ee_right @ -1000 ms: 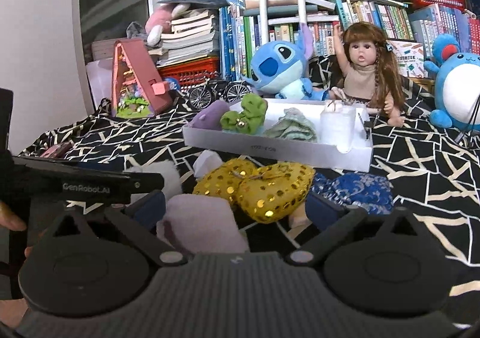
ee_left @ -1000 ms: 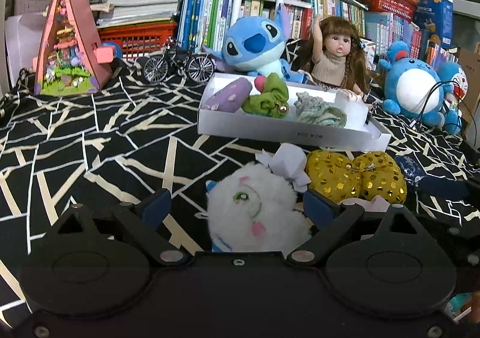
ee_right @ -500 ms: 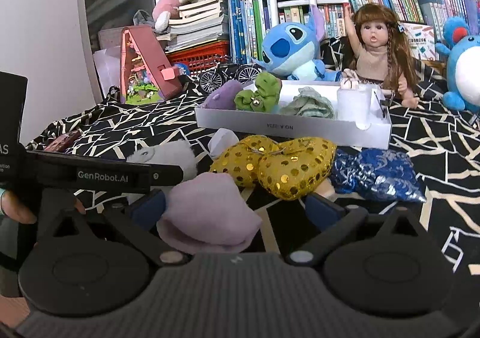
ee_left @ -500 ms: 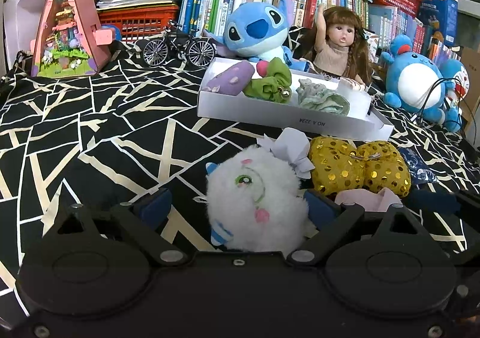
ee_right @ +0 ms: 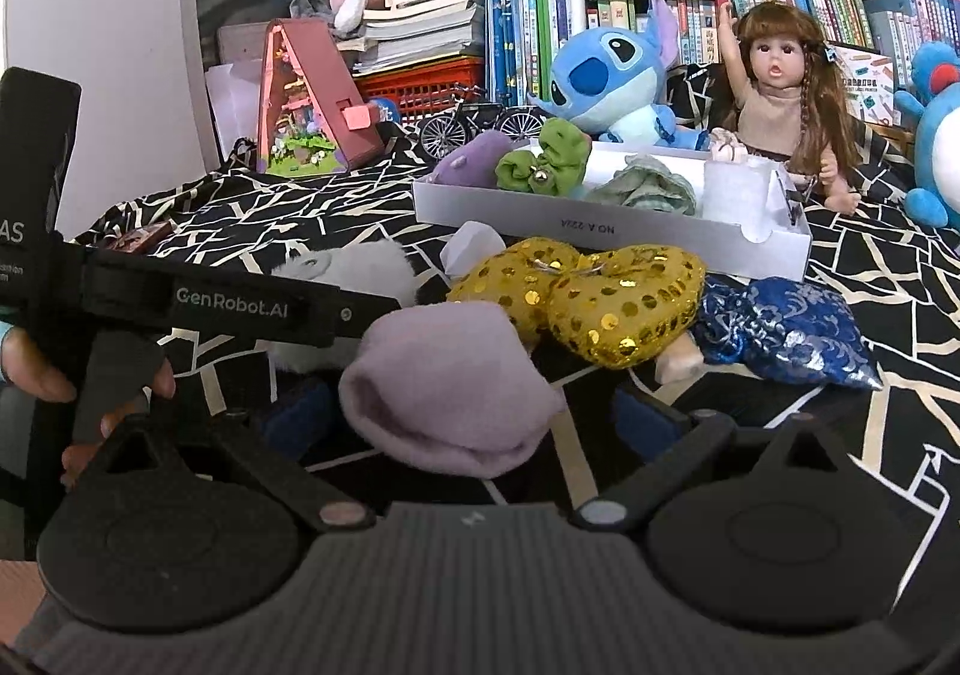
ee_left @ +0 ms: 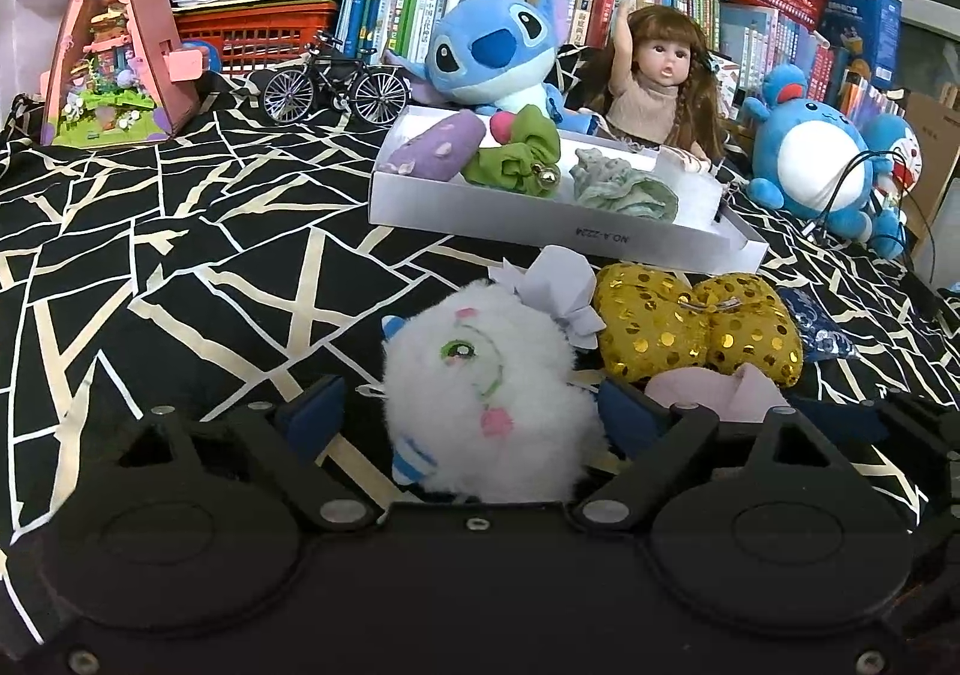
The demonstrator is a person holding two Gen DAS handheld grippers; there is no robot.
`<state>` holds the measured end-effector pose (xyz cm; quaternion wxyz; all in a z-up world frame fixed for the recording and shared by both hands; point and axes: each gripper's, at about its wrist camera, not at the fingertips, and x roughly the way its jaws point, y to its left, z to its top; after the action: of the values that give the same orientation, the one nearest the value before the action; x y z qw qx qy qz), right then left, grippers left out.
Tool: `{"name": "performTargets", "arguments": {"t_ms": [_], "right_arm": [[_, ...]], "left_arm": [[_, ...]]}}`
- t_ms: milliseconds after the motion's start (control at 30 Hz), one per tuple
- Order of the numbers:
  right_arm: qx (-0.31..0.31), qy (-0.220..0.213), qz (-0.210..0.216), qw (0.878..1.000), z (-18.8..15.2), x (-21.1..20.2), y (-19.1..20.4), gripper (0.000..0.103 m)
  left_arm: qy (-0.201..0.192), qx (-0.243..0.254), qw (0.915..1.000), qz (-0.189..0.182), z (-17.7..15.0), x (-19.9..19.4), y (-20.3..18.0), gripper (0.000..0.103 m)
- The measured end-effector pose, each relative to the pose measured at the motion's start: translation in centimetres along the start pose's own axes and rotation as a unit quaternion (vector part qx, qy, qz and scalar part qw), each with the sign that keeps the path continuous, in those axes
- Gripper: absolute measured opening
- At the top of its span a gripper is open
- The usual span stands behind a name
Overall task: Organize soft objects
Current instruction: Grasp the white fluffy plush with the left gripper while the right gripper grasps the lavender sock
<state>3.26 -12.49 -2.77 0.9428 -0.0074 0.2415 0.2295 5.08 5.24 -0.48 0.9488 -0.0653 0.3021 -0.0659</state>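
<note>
A white fluffy plush [ee_left: 486,393] with a green eye lies on the black patterned cloth between the fingers of my left gripper [ee_left: 468,414]. Its jaws are closing; the right pad is at the fur and a gap shows at the left pad [ee_left: 315,411]. My right gripper [ee_right: 471,417] stands open around a pale lilac soft piece [ee_right: 444,387], with cloth visible on both sides of it. A gold sequin bow [ee_right: 588,303] and a blue brocade pouch [ee_right: 786,333] lie just beyond. The white box [ee_left: 540,231] holds a purple plush [ee_left: 438,150] and two scrunchies.
The left gripper's black body [ee_right: 228,309] and a hand reach in at the left of the right wrist view. A Stitch plush [ee_left: 492,57], a doll [ee_left: 657,81], a model bicycle [ee_left: 336,81] and a pink toy house [ee_left: 114,51] stand behind the box. Bookshelves line the back.
The right gripper sank and closed in on the lilac piece, which now sits more centred between its fingers. The left gripper stayed around the white plush and its fingers narrowed slightly.
</note>
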Motion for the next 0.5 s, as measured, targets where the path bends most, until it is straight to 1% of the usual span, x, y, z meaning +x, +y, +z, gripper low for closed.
{"name": "performTargets", "arguments": {"t_ms": [500], "right_arm": [[-0.008, 0.001, -0.017, 1.0, -0.37, 0.98, 0.66, 0.103]], "left_arm": [[0.0, 0.0, 1.0, 0.0, 0.06, 0.25, 0.04, 0.087]]}}
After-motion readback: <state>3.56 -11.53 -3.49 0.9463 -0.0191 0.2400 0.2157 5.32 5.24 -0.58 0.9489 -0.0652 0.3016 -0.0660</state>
